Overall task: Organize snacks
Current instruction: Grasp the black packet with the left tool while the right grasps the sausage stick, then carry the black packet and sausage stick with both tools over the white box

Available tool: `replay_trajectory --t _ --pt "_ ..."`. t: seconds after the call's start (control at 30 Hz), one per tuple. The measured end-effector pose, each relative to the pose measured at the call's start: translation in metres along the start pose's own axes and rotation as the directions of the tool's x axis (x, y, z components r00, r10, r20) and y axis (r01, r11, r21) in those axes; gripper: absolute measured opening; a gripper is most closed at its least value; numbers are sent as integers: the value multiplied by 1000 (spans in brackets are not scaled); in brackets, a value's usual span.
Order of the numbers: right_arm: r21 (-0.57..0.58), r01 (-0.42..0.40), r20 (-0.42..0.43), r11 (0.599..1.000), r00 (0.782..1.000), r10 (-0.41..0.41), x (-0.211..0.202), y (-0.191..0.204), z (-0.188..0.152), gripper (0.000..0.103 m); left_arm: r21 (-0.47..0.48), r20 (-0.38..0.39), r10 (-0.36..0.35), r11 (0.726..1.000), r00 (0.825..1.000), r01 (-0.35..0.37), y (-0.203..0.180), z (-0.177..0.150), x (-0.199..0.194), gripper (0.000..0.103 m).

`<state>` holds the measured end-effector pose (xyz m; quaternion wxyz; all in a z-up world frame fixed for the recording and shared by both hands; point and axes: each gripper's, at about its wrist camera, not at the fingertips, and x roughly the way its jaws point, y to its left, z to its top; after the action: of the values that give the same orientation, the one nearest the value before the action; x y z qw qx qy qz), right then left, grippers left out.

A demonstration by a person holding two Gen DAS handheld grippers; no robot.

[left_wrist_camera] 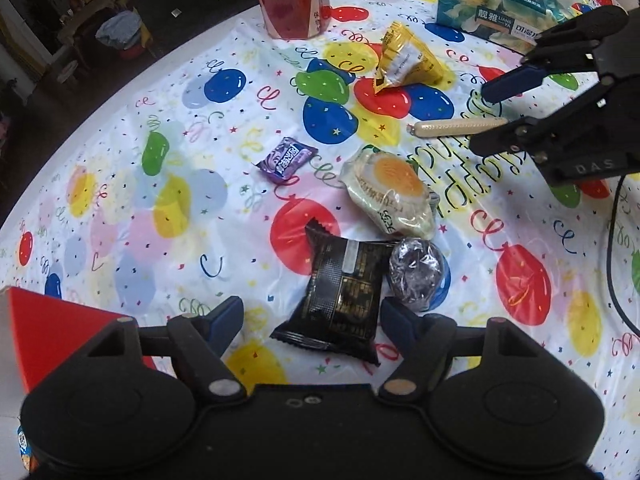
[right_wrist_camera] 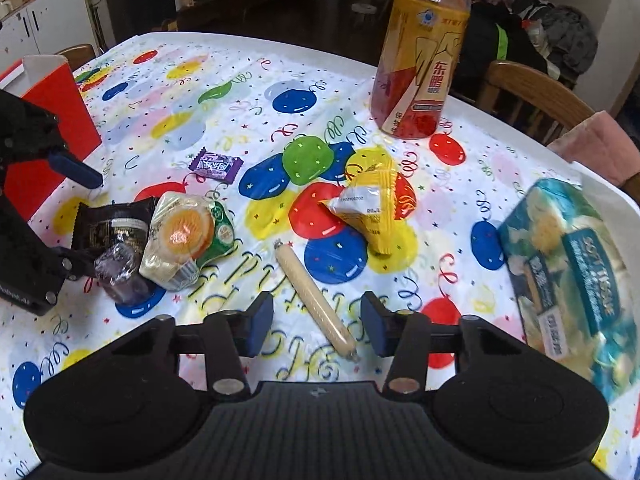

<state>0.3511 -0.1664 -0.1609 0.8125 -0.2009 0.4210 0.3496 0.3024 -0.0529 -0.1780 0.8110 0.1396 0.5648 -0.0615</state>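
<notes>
On the round table [right_wrist_camera: 472,108] with its balloon-print cloth, the snacks lay loose, none yet put away. The left gripper [left_wrist_camera: 312,316] had its fingers spread wide to either side of the black packet [left_wrist_camera: 340,292], with the near end of the packet between the tips, which looked like the setup for a grab. The right gripper [right_wrist_camera: 316,326] was likewise parted, straddling the near end of the sausage stick [right_wrist_camera: 314,300] without pinching it.

The sausage stick lay flat, its long axis running from close to the right gripper away toward the table's middle and slightly left in that view, so the fingers stood across its width, the sensible way to close on something that thin. The black packet's long axis ran roughly away from the left gripper, its jagged sealed edge at the far end.

Just past the packet sat a foil-wrapped sweet [left_wrist_camera: 418,272] and a round cake in clear wrap [left_wrist_camera: 390,192], both touching or nearly touching it. A purple candy [left_wrist_camera: 285,159] and a yellow packet [left_wrist_camera: 408,60] lay further off. The red box [right_wrist_camera: 60,136] stood beside the left gripper, probably the place the snacks were meant to go. A drink bottle [right_wrist_camera: 420,60] and a tissue pack [right_wrist_camera: 580,280] stood toward the rim.
</notes>
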Motion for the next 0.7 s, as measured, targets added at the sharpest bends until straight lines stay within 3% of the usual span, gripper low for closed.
replay_trajectory --t 0.03,0.2,0.4,0.7 --pt "1 -7 -2 1000 1000 7 2 0 1 37 -3 -2 -6 1000 1000 6 0 0 1 70" --pt "-15 -17 -9 1000 1000 17 8 3 1 33 -32 8 -50 998 999 51 3 2 0 55" --pt "10 -25 -14 1000 1000 25 10 4 -2 13 -64 17 -76 995 997 77 3 0 -2 41" --pt "135 -5 -16 991 1000 7 0 8 -12 11 -161 33 -94 982 995 98 7 -10 -10 33"
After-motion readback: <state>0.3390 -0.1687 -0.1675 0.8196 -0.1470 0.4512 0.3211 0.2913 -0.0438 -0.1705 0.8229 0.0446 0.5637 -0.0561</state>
